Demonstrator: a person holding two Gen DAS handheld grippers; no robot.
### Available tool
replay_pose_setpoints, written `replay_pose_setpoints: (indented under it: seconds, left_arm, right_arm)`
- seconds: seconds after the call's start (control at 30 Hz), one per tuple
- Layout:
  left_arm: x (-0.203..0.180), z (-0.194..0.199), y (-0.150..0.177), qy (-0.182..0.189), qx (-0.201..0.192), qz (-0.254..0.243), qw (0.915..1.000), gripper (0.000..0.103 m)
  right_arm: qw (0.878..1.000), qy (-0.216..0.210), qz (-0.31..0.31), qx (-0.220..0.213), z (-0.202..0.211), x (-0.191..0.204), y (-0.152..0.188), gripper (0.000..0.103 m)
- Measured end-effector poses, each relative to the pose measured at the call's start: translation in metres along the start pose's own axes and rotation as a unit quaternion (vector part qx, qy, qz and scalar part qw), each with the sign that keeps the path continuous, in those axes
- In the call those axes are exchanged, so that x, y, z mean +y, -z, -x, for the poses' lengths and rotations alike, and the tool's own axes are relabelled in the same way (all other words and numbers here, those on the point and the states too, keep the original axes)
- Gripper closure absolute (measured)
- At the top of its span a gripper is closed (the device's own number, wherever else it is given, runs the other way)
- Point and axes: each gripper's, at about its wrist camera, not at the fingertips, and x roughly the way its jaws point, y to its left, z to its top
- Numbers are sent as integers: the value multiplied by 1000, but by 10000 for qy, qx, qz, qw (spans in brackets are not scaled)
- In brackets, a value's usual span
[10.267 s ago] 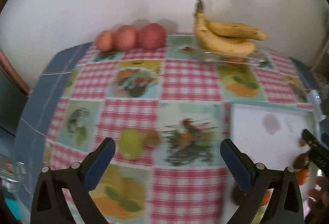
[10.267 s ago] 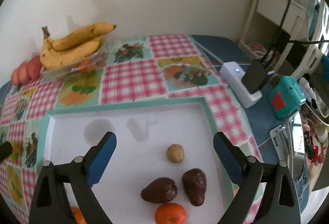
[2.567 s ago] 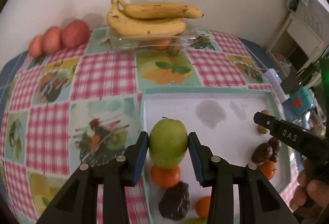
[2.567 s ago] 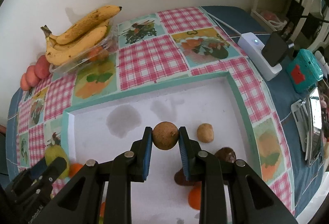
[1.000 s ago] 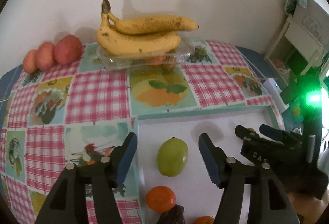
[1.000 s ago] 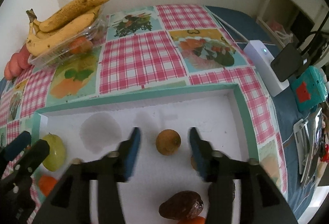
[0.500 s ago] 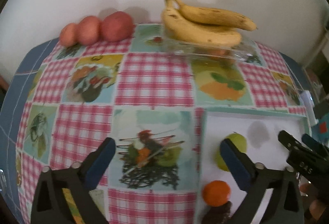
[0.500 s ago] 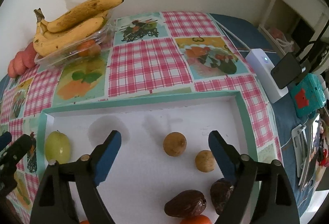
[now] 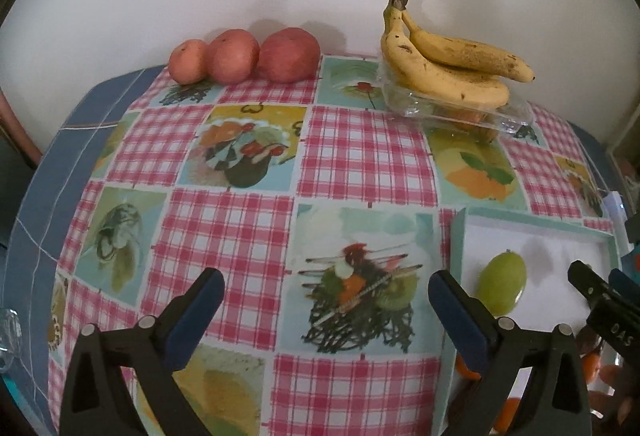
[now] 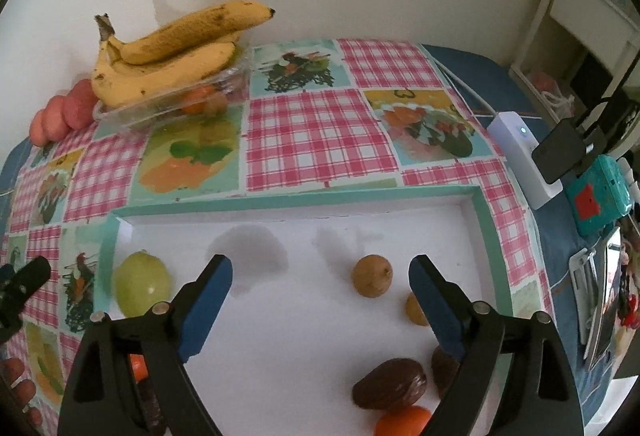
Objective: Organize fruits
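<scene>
Several fruits already lie in the shallow white tray with the teal rim (image 10: 486,220): a green apple (image 10: 140,288) at its left, round brown fruits (image 10: 371,275) right. The left gripper (image 9: 326,306) is spread wide over bare tablecloth; the right gripper (image 10: 320,288) is opening, nothing between. Red apples (image 9: 288,54) and yellow bananas (image 9: 444,70) remain at the far wall, seemingly still unsorted.

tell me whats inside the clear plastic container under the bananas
Through the clear container at least one orange fruit shows, likely more. The bananas on top hide the rest, so no count is possible.
</scene>
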Motion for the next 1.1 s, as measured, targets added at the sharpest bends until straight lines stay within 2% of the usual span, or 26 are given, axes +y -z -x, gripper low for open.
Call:
replay_pose_setpoints:
  seconds: [0.13,0.27,0.4,0.53,0.6,0.77,1.0,1.1]
  left_arm:
    - [3,12,8,-95,-96,-60,9999,0]
    - [8,37,13,-128,-481,27,9988,0]
    - [12,55,23,-371,-676,23,9970,0]
    - [8,70,41,-950,-720,-187,9927,0]
    - [7,79,49,-1100,-716,-312,9909,0]
    - [13,97,67,-926,-446,-267,9943,0]
    - [15,109,106,-929,-92,-448,9946,0]
    - [14,115,117,-982,-96,-497,9939,0]
  right_arm:
    - [9999,-75,57,-58,12,10,10,13]
    - [9997,-91,205,-76,25,17,20,13]
    - [9995,-139,257,-111,41,20,32,12]
    - [9992,-240,302,-104,56,24,48,12]
    - [9990,-245,372,-94,62,27,57,13]
    - [9983,-249,522,-53,77,32,80,12]
    - [9976,-329,612,26,92,32,111,12]
    - [9975,-396,591,52,98,30,123,12]
